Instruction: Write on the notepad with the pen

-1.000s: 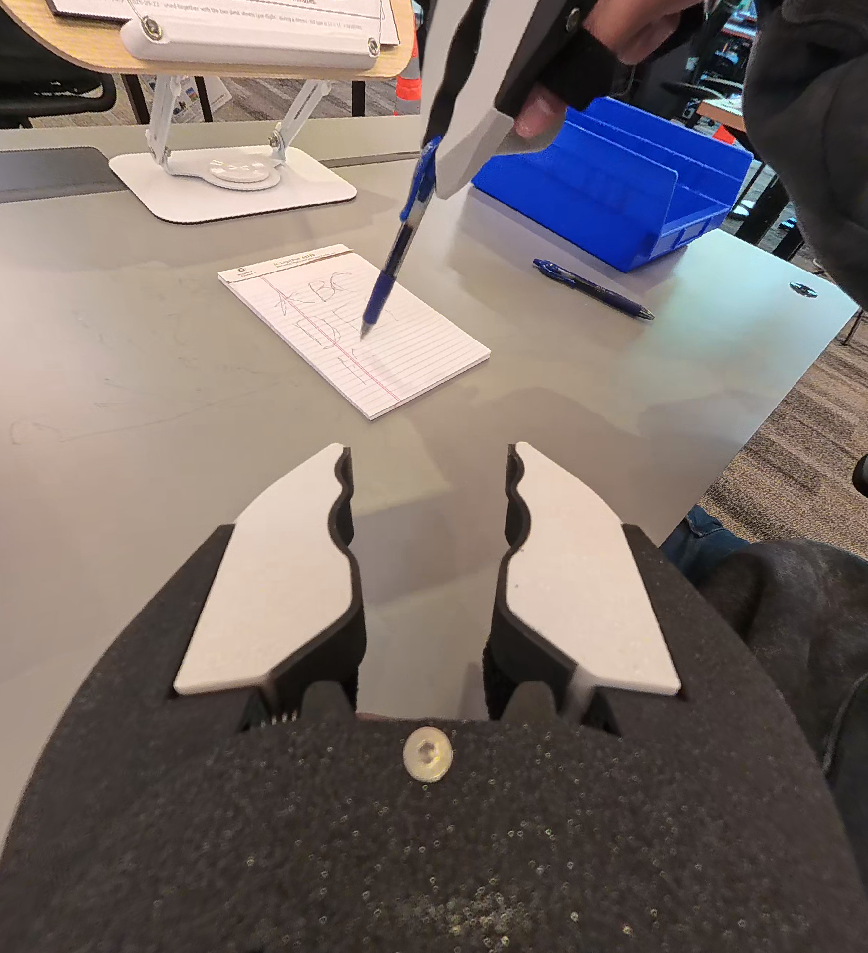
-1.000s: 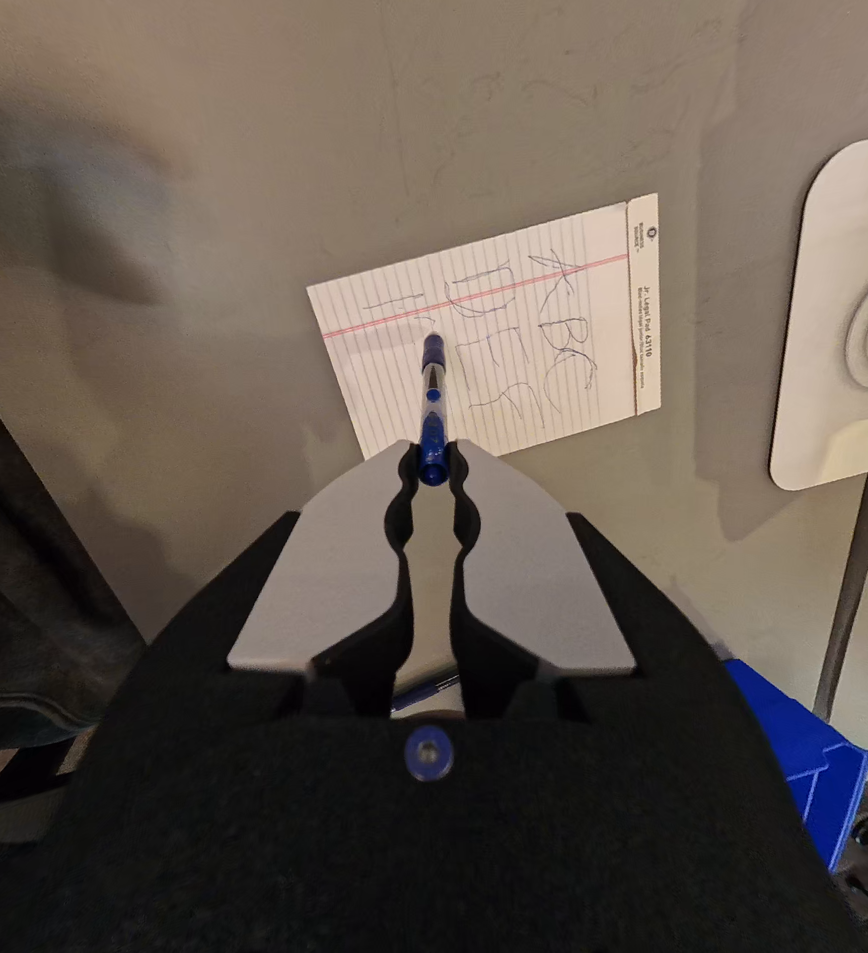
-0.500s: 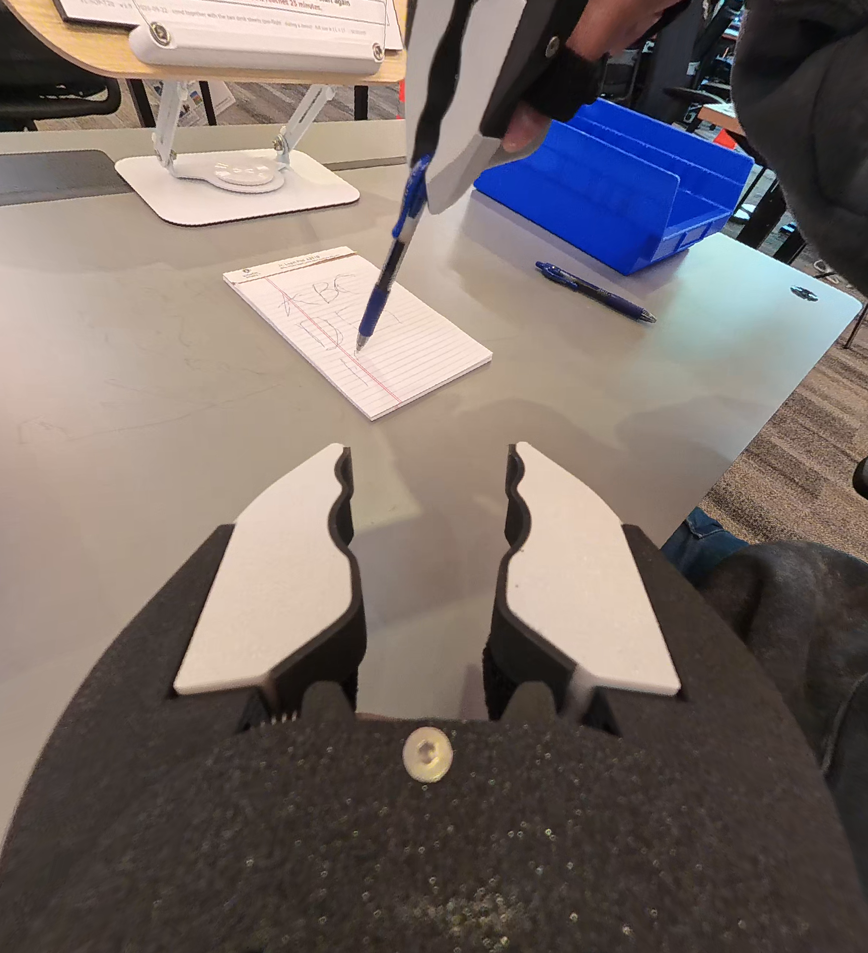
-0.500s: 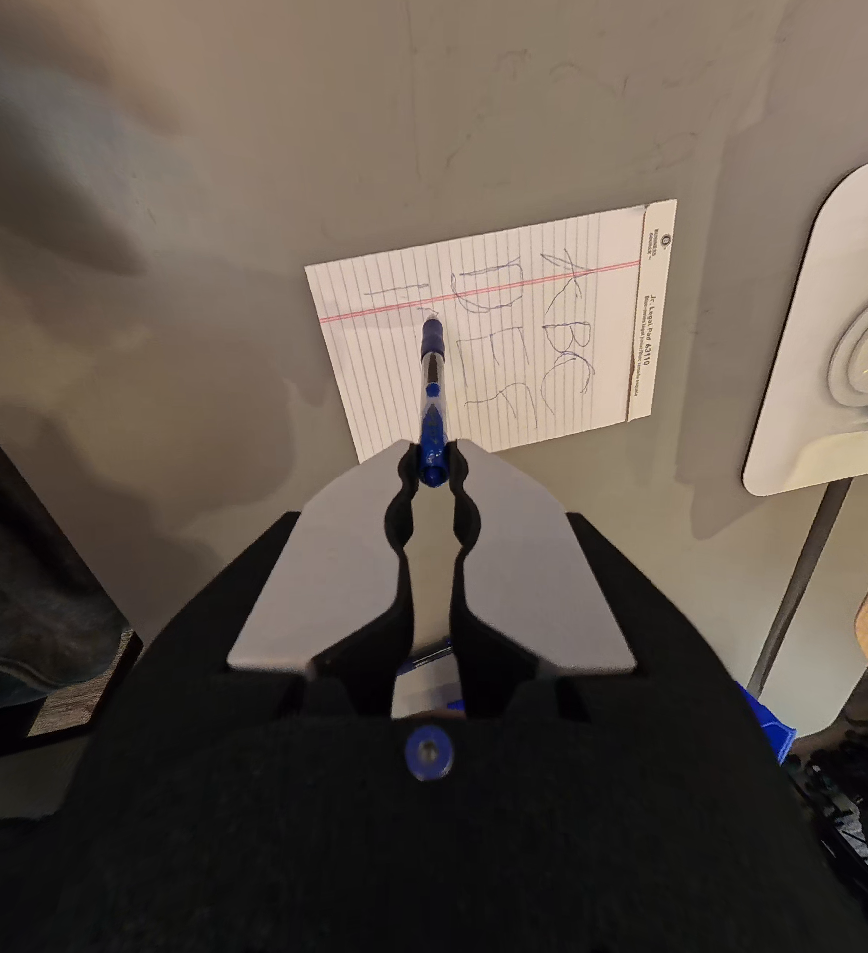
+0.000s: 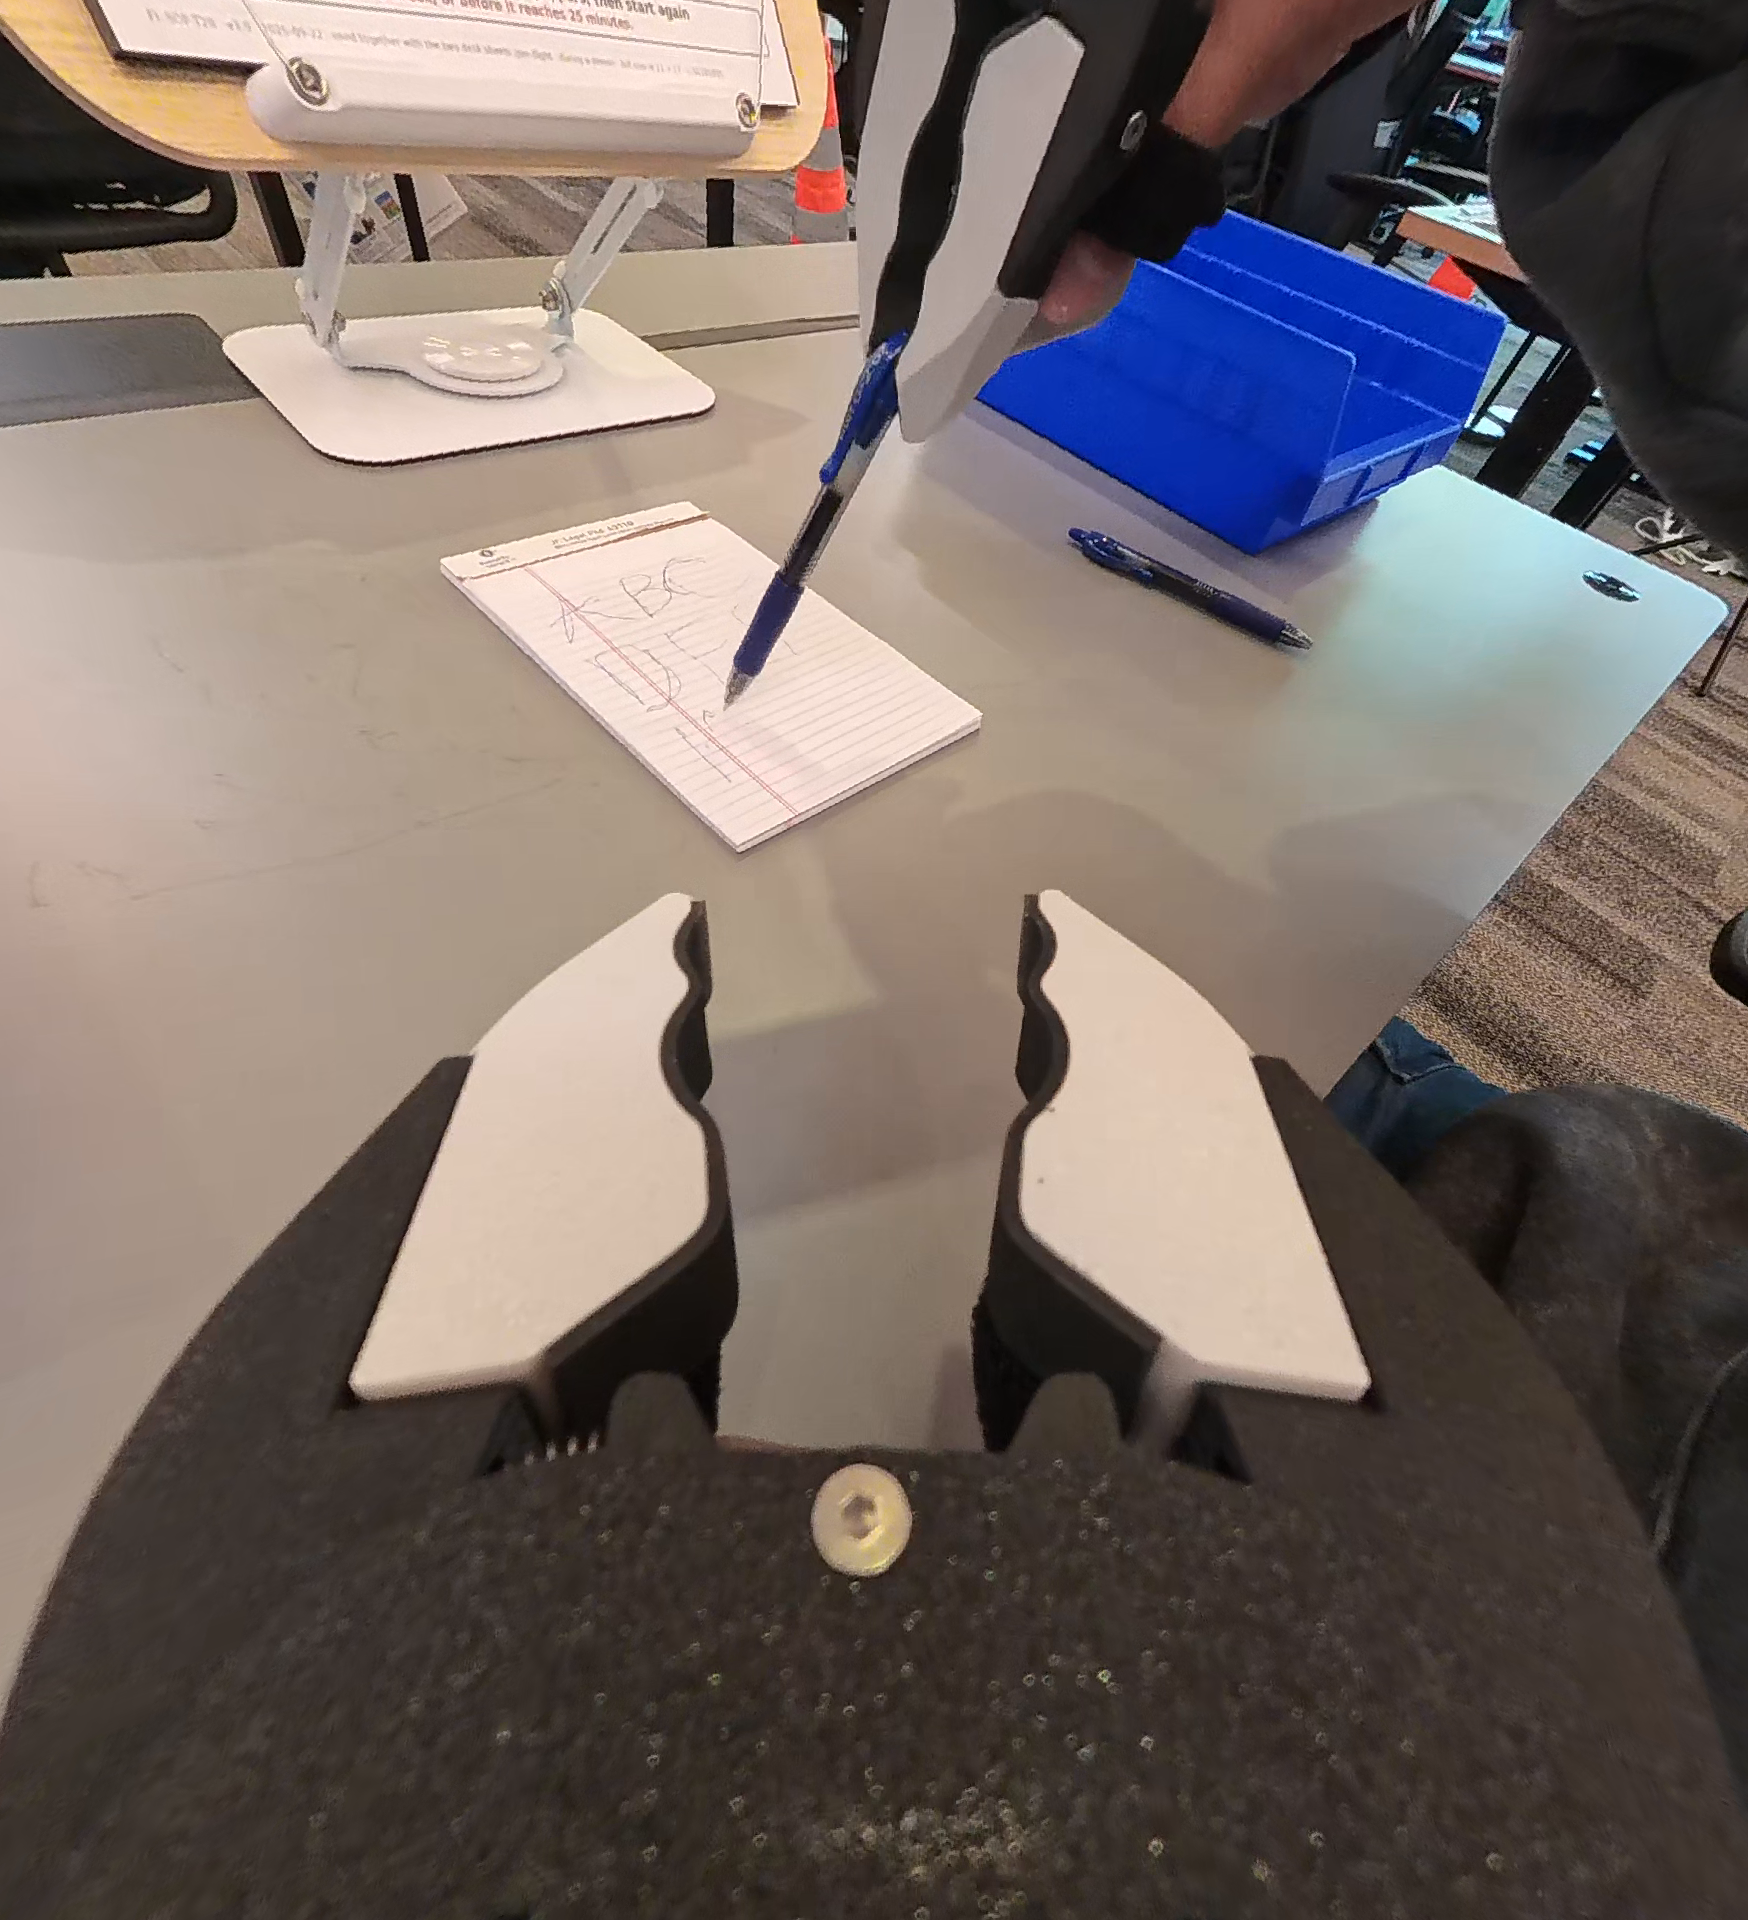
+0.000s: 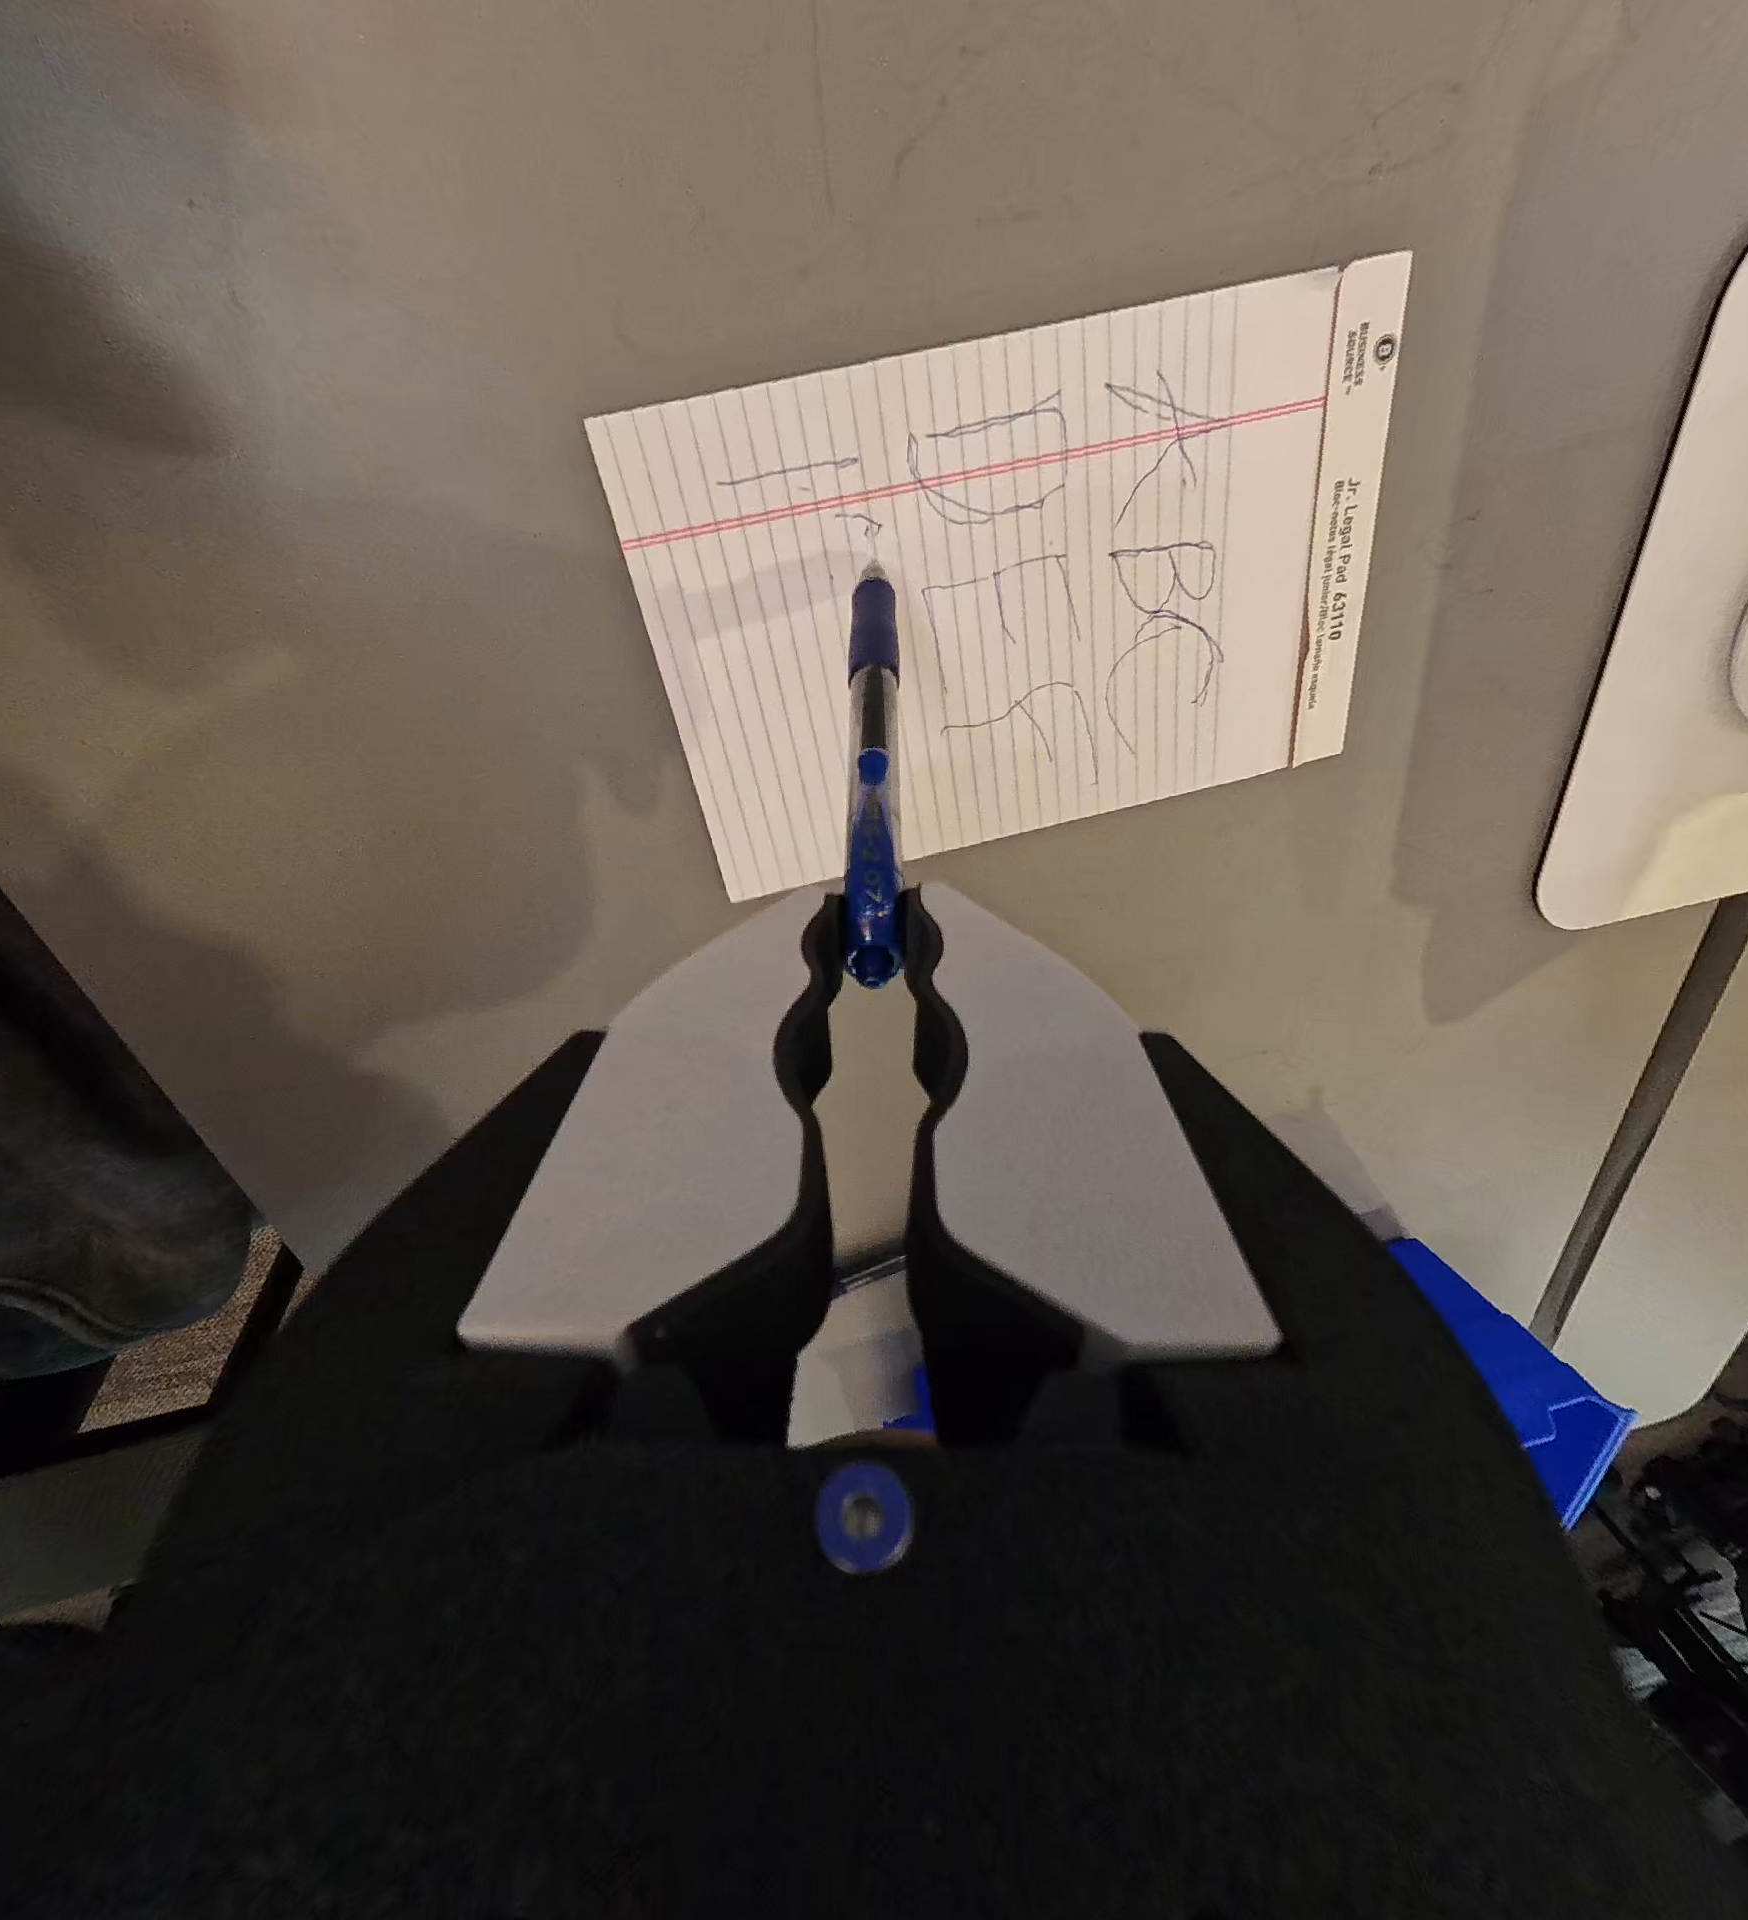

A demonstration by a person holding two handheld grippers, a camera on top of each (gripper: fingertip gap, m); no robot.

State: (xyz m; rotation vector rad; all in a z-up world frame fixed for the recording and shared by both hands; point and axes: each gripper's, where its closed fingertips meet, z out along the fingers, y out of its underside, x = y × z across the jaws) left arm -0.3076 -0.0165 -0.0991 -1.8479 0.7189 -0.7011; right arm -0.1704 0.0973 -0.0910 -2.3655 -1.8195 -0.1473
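Lined white notepad (image 5: 714, 675) lies flat mid-frame on smooth grey table (image 5: 226, 727), bare surface all around. Right gripper (image 6: 868, 940) fingers clamp blue pen (image 6: 870, 727) near its cap end, tip on paper. Left gripper (image 5: 862, 914) hovers low, spread wide, holding nothing. Blue plastic bin (image 5: 1265, 416) and 1 spare pen (image 5: 1187, 587) upper right.

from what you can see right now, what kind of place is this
Most likely an office or lab workspace. A lined notepad lies on a grey desk, with a blue parts bin and a white document stand behind it. Patterned carpet and a cone show beyond.
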